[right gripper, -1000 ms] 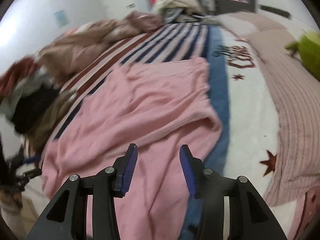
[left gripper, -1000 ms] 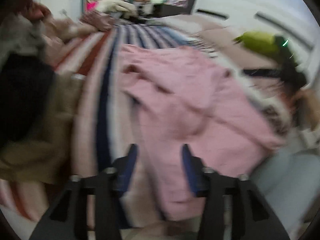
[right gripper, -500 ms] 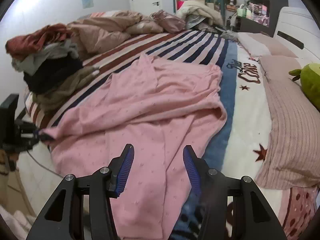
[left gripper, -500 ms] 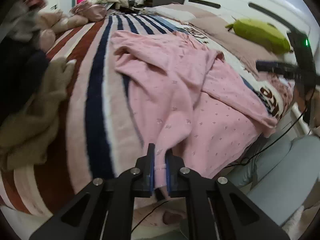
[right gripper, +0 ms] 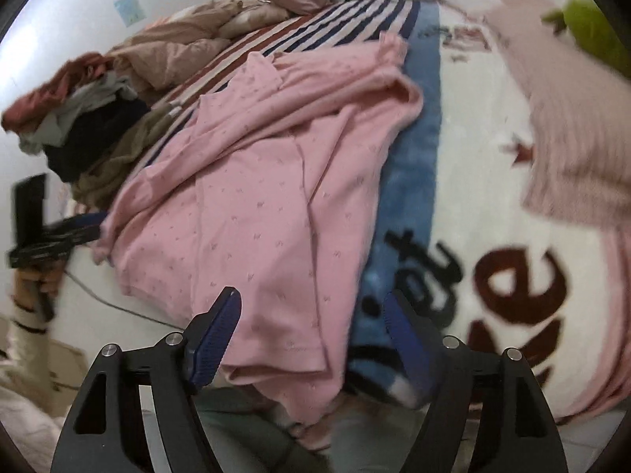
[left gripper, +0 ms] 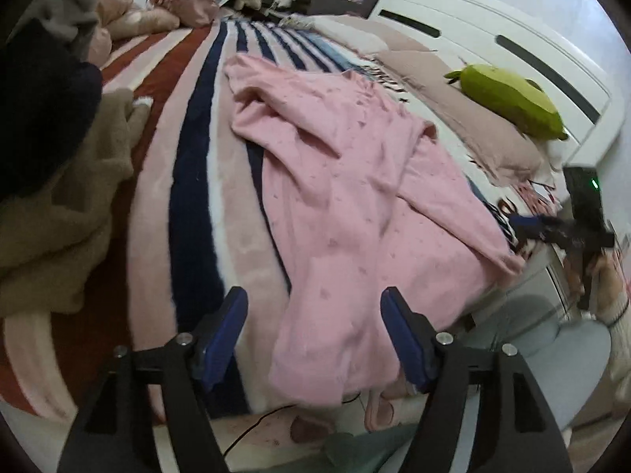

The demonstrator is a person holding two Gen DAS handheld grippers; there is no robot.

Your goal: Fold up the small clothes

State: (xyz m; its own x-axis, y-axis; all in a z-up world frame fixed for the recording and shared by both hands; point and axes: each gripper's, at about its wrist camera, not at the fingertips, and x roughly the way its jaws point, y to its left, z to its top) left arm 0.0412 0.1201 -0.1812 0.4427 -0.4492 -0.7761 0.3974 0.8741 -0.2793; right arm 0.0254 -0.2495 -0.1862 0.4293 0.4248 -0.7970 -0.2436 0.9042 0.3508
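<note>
Left wrist view has the pink garment [left gripper: 347, 197] spread crumpled across the striped blanket [left gripper: 193, 213] of the bed, its near hem hanging over the bed's edge at six o'clock, right between the fingers of the left tongs [left gripper: 314, 335]. Those jaws are opening and stand wide, the blue pads clear of the cloth on both sides, so nothing is gripped. The right tongs [right gripper: 311, 335] are also opening, wide, with a corner of the garment [right gripper: 276, 181] lying below and between the pads but not pinched. The step in hand looks like taking fresh hold of the near hem to flatten or fold the piece. To do it well, each pair of tongs should bite a single layer at a true corner, not a bunched fold, and the two should pull apart evenly so the ridges at twelve o'clock smooth out before any fold is made. The left view alone shows the white headboard [left gripper: 493, 39] at one o'clock and the right tongs seen from outside at three o'clock. Only the right view shows the lettering on the white blanket [right gripper: 493, 236] at three o'clock, the whole heap of other clothes [right gripper: 79, 118] at ten o'clock, and the garment's right edge lying along the blue band.
</note>
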